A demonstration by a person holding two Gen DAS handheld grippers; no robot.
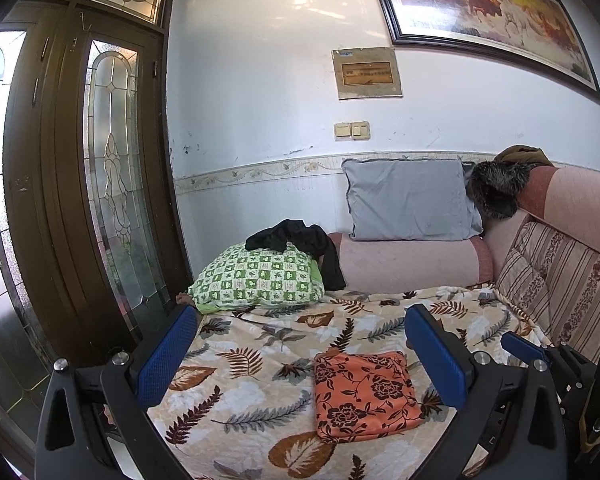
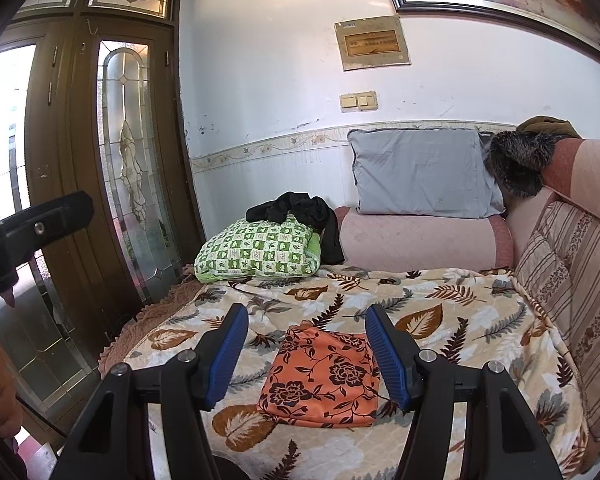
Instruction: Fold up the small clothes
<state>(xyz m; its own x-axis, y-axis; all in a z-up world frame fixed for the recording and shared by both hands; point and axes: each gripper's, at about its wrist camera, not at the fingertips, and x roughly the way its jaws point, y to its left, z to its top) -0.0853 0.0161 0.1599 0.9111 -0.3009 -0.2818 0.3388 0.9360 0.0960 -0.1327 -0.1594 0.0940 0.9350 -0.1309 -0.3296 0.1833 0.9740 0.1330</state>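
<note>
Brown glazed door (image 1: 100, 184) at far left; green checked pillow (image 1: 260, 276) beside it with black garment (image 1: 300, 240) heaped on top

Left gripper (image 1: 300, 340) above leaf-print blanket (image 1: 240, 380), blue pads wide apart, nothing between them

Orange floral cloth (image 2: 320, 384) folded into flat square, lying on blanket, between the two tools

Right gripper (image 2: 306, 344) just above cloth, jaws parted, pads clear of fabric, holding nothing

Grey pillow (image 2: 420, 176) on pink bolster (image 2: 420, 246) behind; striped sofa back (image 2: 580, 280) at right
</note>
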